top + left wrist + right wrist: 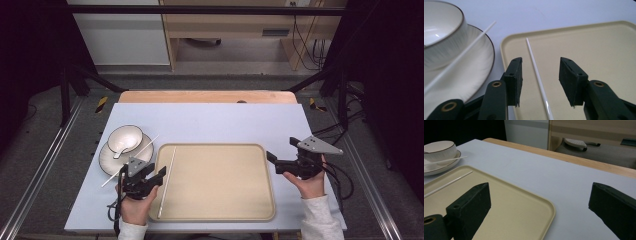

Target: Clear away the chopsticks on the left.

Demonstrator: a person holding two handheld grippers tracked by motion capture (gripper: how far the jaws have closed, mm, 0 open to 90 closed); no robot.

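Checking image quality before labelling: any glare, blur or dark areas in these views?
High view: even light on the table, surroundings nearly black, slightly soft. Left gripper view: glare streak on the chopstick in the tray; bowl shows highlights; jaws sharp. Right gripper view: near jaws soft, top-left corner dark.

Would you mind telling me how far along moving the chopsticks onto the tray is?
About halfway, it seems. One chopstick already lies on the beige tray near its left edge, and the left tool stands open above it, gripping nothing. The second chopstick is left, leaning across the plate beside the bowl. The right tool waits open by the tray's right edge.
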